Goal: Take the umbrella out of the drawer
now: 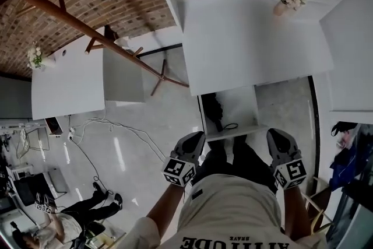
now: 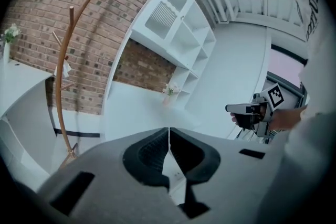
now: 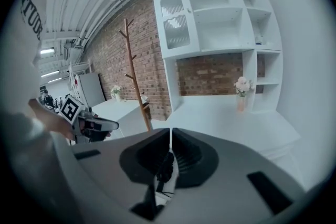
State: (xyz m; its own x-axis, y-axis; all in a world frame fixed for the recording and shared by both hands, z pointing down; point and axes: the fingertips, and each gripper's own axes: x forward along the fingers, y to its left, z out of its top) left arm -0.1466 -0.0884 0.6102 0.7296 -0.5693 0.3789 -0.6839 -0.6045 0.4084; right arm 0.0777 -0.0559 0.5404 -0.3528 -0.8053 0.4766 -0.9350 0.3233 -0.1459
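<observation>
I see the white drawer (image 1: 247, 103) pulled open below the desk (image 1: 250, 38). The umbrella (image 1: 213, 109), black and folded, lies lengthwise along the drawer's left side, its thin loop (image 1: 229, 126) resting on the drawer floor near the front.

Two grippers (image 1: 195, 138) (image 1: 273, 134), one drawer (image 1: 247, 103), probably one umbrella (image 1: 213, 108).
</observation>
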